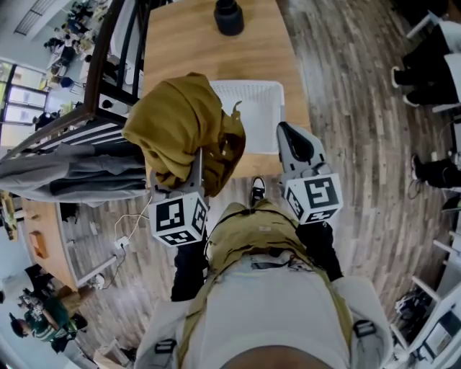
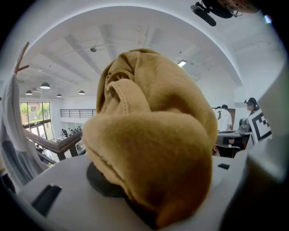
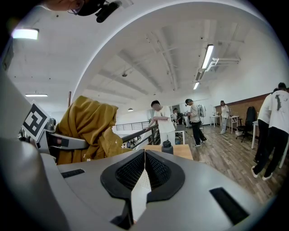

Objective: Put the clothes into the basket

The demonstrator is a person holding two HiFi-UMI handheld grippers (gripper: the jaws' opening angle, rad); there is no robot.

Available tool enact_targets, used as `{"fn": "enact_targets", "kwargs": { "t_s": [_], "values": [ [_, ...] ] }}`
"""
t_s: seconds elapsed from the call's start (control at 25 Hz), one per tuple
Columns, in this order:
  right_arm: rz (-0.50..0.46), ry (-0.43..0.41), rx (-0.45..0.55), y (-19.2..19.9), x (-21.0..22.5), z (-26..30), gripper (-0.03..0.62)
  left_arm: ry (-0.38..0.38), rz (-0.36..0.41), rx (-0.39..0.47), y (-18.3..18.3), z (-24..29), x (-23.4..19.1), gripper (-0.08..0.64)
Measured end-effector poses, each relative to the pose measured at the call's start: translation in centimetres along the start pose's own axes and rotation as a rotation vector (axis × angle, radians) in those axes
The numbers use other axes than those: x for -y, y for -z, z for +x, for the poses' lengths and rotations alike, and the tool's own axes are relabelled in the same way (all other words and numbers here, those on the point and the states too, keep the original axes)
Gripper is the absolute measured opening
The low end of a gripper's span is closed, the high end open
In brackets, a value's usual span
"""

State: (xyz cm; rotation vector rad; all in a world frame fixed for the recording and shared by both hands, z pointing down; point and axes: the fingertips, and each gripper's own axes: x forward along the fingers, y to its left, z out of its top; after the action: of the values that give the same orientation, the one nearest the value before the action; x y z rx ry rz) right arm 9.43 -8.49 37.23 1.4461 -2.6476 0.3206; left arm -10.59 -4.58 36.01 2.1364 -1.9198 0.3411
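- A wooden tabletop (image 1: 180,43) is seen standing on a grey plank floor (image 1: 346,108).
- A white basket (image 1: 258,115) is set at its near edge.
- A dark bottle (image 1: 228,17) is placed at the far end, well apart from the basket.

Open room: basket (image 1: 261,119) right half. Obstacles: garment (image 1: 184,126) over its left side; bottle (image 1: 228,18) top centre; railing (image 1: 101,61) upper left.
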Motion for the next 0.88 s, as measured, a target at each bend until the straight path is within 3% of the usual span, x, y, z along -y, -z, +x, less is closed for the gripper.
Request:
{"fn": "enact_targets", "kwargs": {
  "t_s": [0.56, 0.88],
  "values": [
    [0.012, 0.034, -0.033, 0.3, 0.9, 2.7, 0.021, 0.031, -0.011, -0.052, 0.7, 4.3, -1.5, 0.244],
    [0.033, 0.057, -0.065, 1.1, 0.9, 4.5, 0.021, 0.067, 0.043, -0.109, 2.0, 6.6, -2.0, 0.244]
  ]
}}
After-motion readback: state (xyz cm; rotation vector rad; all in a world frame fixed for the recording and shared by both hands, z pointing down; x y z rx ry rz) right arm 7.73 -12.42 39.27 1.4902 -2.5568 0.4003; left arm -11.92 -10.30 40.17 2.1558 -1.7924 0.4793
